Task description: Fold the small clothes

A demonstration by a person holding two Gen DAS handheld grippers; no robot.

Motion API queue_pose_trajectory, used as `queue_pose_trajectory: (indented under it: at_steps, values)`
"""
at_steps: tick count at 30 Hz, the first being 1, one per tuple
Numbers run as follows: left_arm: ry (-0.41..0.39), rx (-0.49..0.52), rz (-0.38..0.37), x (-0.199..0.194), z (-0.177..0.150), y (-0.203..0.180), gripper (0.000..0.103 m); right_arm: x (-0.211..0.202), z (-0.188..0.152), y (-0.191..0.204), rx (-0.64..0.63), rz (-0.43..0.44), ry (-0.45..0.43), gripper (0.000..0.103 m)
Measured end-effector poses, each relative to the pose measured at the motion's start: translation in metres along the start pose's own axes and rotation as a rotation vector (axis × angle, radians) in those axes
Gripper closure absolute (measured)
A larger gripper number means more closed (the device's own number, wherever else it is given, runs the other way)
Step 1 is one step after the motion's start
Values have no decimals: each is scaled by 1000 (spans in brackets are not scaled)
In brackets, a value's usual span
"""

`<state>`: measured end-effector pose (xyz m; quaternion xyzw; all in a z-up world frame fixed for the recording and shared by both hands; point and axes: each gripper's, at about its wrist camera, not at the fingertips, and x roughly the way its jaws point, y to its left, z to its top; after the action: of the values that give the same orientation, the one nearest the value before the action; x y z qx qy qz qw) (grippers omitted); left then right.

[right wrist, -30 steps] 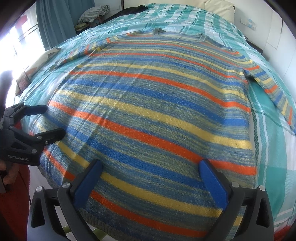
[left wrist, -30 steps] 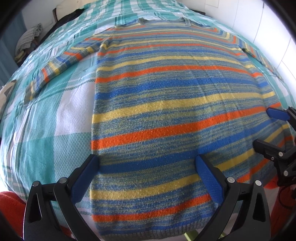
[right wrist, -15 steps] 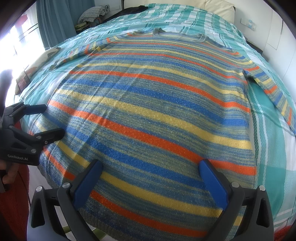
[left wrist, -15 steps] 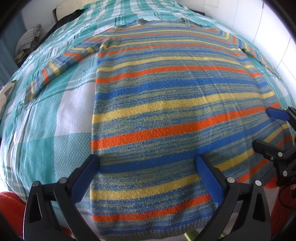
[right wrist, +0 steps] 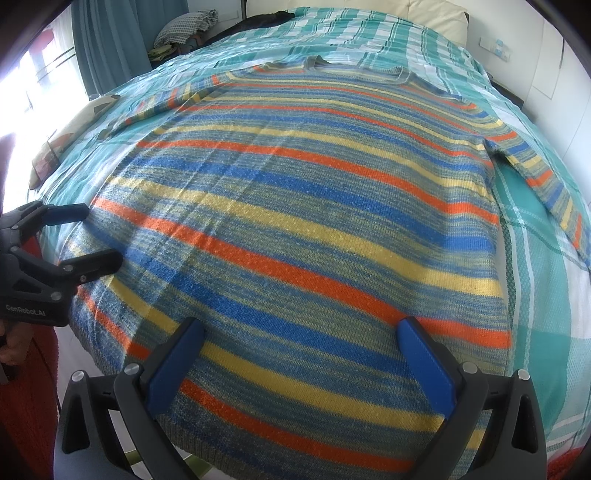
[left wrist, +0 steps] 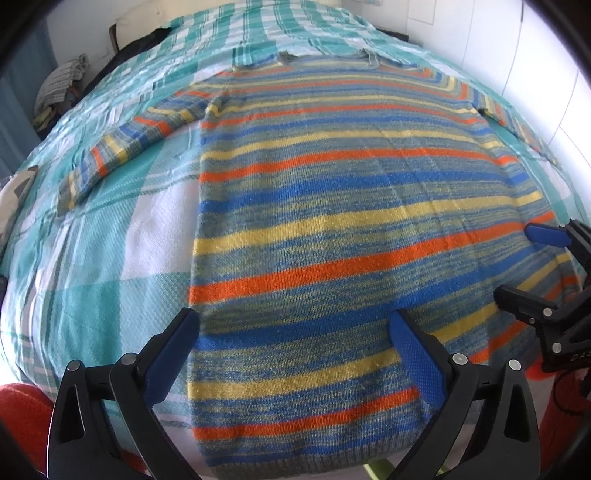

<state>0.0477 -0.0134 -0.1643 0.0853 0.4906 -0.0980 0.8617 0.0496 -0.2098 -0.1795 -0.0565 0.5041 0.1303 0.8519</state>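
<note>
A striped knit sweater [left wrist: 332, 206] in blue, yellow, orange and grey lies flat on the bed, neck at the far end, both sleeves spread out to the sides. My left gripper [left wrist: 293, 334] hovers open over its lower left hem area with nothing between the fingers. My right gripper [right wrist: 300, 343] hangs open over the lower right part of the sweater [right wrist: 303, 206], also holding nothing. Each gripper shows in the other's view: the right gripper [left wrist: 517, 266] at the right edge, the left gripper [right wrist: 92, 236] at the left edge.
A teal and white checked bedspread [left wrist: 96, 258] covers the bed. Folded clothes [right wrist: 184, 29] lie at the far left by a blue curtain [right wrist: 107, 40]. A white wall [left wrist: 517, 48] runs along the right side. A hand and red sleeve [right wrist: 22, 369] show at the left edge.
</note>
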Motion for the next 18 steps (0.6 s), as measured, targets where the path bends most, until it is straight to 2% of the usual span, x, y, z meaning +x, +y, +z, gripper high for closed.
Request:
queue_pose_trajectory:
  at_steps: [4,7,13,18]
  values:
    - [-87,5,32,-19,5,2,1,-5,3,0,7,-5,-2,0]
    - [-131,-13,54,-31,7,8,1,-18,5,-2,33,-4,-55,0]
    - [-152,-64,82,-37,11,23,1,-53,13,-11,70,-58,-231,0]
    - [-159,-127,100,-41,12,37,1,-63,16,-15,82,-125,-279,0]
